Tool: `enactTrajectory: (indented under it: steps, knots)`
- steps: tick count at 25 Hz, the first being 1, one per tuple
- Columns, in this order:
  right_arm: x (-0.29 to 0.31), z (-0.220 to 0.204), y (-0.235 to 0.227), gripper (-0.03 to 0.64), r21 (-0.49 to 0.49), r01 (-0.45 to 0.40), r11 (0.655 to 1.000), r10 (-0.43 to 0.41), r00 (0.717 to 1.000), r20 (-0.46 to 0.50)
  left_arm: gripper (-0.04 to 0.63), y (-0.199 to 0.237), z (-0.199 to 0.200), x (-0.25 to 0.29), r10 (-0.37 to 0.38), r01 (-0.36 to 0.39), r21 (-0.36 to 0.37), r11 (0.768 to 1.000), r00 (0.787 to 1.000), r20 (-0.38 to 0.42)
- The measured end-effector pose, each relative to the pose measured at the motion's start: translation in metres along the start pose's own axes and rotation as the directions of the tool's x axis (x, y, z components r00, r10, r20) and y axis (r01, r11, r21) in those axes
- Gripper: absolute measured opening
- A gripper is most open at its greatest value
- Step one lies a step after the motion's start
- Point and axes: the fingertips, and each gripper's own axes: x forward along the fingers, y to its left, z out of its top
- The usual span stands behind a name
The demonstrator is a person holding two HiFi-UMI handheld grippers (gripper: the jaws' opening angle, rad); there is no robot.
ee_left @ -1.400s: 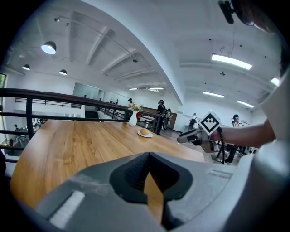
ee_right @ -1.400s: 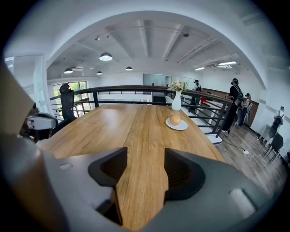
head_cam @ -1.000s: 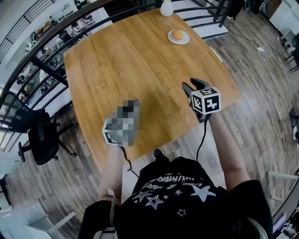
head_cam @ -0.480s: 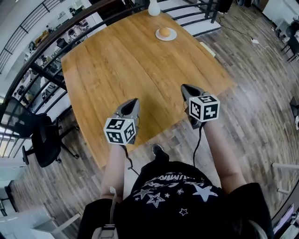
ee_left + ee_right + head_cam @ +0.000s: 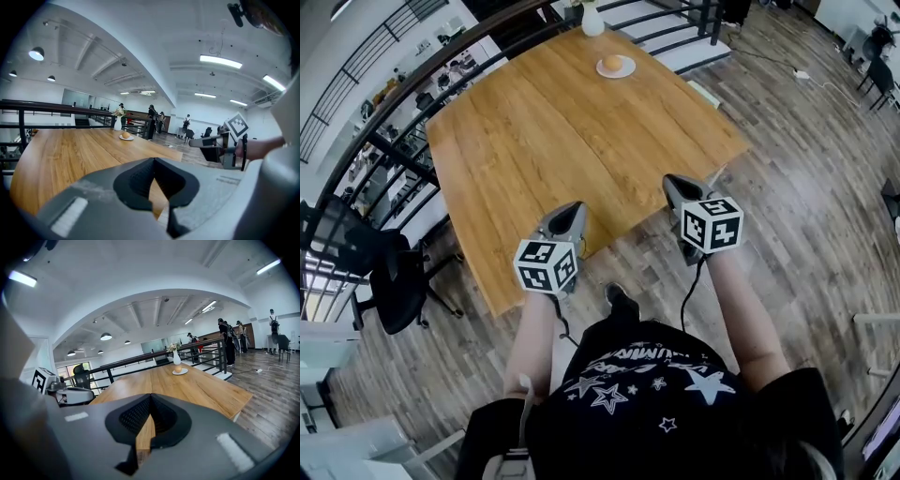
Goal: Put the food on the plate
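A round orange-brown piece of food (image 5: 616, 64) lies on a small white plate (image 5: 605, 70) at the far end of the wooden table (image 5: 534, 131). The food (image 5: 178, 368) and the plate (image 5: 183, 372) also show in the right gripper view, and the plate (image 5: 125, 138) shows small in the left gripper view. My left gripper (image 5: 572, 208) and right gripper (image 5: 671, 180) hover side by side at the table's near edge, far from the plate. In their own views the left gripper (image 5: 153, 161) and right gripper (image 5: 150, 397) are both shut with nothing between the jaws.
A white vase (image 5: 592, 19) stands just behind the plate. A black railing (image 5: 403, 94) runs along the table's far and left sides. A black office chair (image 5: 389, 281) stands at the left. Several people (image 5: 229, 341) stand far off on the wooden floor (image 5: 806, 169).
Both grippers have drawn back from over the table to its near edge, away from the plate. The right gripper's jaws, apart a second ago, have closed on nothing.
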Motion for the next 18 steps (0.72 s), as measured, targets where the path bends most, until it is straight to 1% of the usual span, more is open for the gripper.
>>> enactTrajectory:
  steps: [4, 10, 13, 18]
  knots:
    - [-0.028, -0.012, 0.01, 0.002, 0.002, -0.003, 1.0, 0.003, 1.0, 0.002, 0.0, -0.022, -0.013, -0.02, 0.005, -0.005, 0.001, 1.0, 1.0, -0.005]
    - [-0.046, -0.044, 0.037, 0.002, -0.01, -0.067, 0.998, 0.067, 0.997, -0.05, 0.0, -0.042, -0.043, -0.054, 0.044, -0.046, -0.032, 0.998, 0.998, -0.044]
    - [-0.051, -0.056, 0.049, 0.002, -0.006, -0.079, 0.997, 0.078, 0.995, -0.065, 0.0, -0.044, -0.051, -0.066, 0.049, -0.051, -0.037, 0.998, 0.997, -0.051]
    - [-0.059, -0.062, 0.065, 0.002, 0.018, -0.062, 0.998, 0.063, 0.996, -0.058, 0.0, -0.04, -0.049, -0.08, 0.029, -0.03, -0.022, 0.999, 0.999, -0.036]
